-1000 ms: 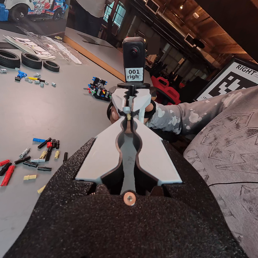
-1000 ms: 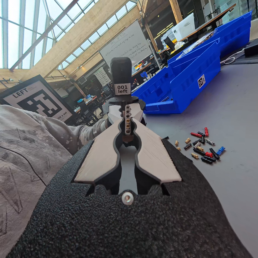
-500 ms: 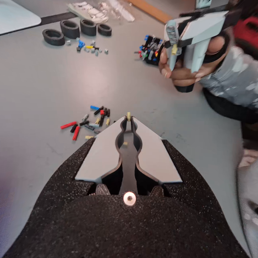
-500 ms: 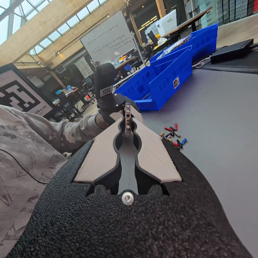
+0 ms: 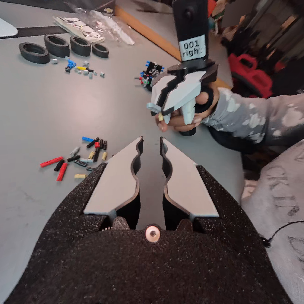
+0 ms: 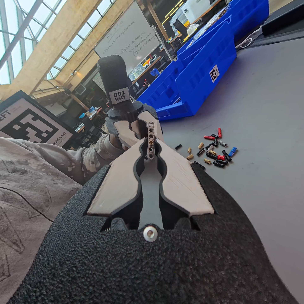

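Observation:
My left gripper (image 5: 151, 138) is open and empty, a little above the grey table (image 5: 98, 107). A pile of small red, black, tan and blue pins (image 5: 85, 158) lies just left of its tips. My right gripper (image 6: 151, 139) is shut on a grey beam with holes (image 6: 150, 130), held upright. A tan pin (image 6: 151, 141) sits in one hole. In the left wrist view the right gripper (image 5: 160, 112) hangs ahead and slightly right, with the beam (image 5: 153, 107) and the tan pin (image 5: 160, 117) sticking out below. The left gripper's fingers (image 6: 125, 132) show behind the beam.
Several black tyres (image 5: 57, 46) and small loose parts (image 5: 82, 69) lie at the far left, by plastic bags and sheets (image 5: 82, 29). A partly built model (image 5: 151, 74) stands behind the right gripper. Blue bins (image 6: 205, 82) stand beyond the pin pile (image 6: 213, 153). A person's sleeve (image 5: 246, 118) is at the right.
My left gripper has opened, and the tan pin at its tips half a second ago is no longer in it. The right gripper has turned upright and come nearer, still shut on the beam.

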Demonstrator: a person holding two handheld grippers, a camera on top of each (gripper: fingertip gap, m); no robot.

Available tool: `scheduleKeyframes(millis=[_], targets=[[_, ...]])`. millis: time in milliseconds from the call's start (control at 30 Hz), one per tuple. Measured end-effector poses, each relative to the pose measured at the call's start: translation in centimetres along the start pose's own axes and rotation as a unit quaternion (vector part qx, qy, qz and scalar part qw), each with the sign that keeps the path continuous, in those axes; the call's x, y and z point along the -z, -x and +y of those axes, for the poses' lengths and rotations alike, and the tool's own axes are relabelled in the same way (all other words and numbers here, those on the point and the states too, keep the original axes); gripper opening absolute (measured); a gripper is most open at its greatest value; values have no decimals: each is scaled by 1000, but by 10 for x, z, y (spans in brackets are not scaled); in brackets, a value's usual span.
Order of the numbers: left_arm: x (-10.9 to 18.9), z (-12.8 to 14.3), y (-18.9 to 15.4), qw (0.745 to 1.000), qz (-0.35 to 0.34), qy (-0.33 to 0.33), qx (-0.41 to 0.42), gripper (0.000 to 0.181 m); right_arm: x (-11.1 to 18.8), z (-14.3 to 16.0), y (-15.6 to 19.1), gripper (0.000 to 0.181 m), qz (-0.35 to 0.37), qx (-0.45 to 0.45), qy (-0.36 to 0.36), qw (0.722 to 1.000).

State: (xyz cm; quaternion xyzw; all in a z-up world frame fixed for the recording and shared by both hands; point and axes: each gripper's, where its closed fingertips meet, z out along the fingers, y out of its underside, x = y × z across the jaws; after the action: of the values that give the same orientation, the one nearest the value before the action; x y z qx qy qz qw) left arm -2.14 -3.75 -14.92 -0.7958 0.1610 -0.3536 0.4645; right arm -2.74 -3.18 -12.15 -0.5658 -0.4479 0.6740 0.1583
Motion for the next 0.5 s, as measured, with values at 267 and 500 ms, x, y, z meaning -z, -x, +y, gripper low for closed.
scheduleKeyframes(millis=[267,500], targets=[[6,-15,-18,992,88,-54,68,15,-9,7,12,7,-25,15,11,1000],[9,-18,-27,991,105,-67,43,4,-6,4,23,9,-46,34,10,998]])
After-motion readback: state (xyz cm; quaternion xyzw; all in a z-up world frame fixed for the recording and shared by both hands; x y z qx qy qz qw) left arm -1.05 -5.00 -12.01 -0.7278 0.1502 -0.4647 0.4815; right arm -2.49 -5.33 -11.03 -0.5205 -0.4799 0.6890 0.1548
